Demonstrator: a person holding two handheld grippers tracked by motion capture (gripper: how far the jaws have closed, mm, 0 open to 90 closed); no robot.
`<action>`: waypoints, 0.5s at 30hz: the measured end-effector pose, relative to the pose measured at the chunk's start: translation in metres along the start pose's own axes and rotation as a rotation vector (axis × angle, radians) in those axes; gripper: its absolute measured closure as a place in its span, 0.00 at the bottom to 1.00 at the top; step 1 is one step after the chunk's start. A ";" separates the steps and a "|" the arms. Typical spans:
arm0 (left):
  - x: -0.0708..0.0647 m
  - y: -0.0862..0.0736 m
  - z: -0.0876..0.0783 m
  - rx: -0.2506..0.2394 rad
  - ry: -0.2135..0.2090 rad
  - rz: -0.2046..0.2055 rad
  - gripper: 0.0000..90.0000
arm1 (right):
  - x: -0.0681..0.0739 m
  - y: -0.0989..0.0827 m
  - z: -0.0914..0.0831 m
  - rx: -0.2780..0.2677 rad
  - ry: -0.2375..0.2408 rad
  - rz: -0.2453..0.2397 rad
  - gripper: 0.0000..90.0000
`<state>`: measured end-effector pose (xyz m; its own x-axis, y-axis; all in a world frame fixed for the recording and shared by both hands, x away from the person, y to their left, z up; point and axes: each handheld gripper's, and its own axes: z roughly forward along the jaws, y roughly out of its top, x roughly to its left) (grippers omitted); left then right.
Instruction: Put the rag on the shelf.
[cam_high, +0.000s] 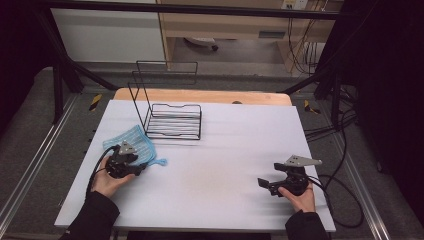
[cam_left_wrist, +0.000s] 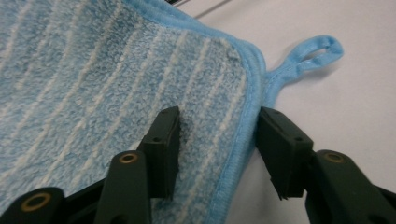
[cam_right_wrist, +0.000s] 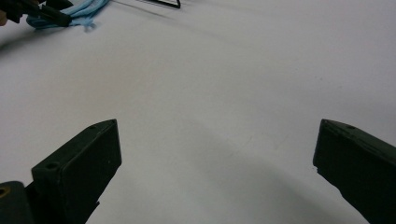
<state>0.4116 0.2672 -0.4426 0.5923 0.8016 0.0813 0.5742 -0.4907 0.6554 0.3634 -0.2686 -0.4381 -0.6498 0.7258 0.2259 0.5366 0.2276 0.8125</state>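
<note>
Left gripper view shows the blue striped cloth (cam_left_wrist: 116, 84) flat on the white table (cam_left_wrist: 355, 102), its hemmed corner between the left gripper (cam_left_wrist: 217, 140) jaws (one pad on the terry, one just off the hem). Well apart, the right gripper (cam_right_wrist: 217, 154) is spread wide.

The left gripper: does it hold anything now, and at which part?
Nothing is gripped yet. The left gripper straddles the edge of the blue cloth near its loop, one jaw on the cloth, one beside the hem, not pinched.
</note>
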 end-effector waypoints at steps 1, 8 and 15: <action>-0.001 0.001 0.000 0.003 0.009 -0.004 0.57 | 0.000 0.000 0.000 -0.001 0.000 -0.005 0.02; 0.003 0.000 -0.001 -0.003 0.014 -0.024 0.68 | 0.000 0.000 0.000 0.000 0.001 0.000 0.02; 0.007 0.000 -0.001 -0.015 0.017 -0.049 0.82 | 0.000 0.000 0.000 0.004 0.005 -0.002 0.02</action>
<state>0.4148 0.2730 -0.4412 0.5538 0.8303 0.0619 0.5937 -0.4459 0.6698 0.3639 -0.2685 -0.4382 -0.6533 0.7223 0.2269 0.5375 0.2315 0.8108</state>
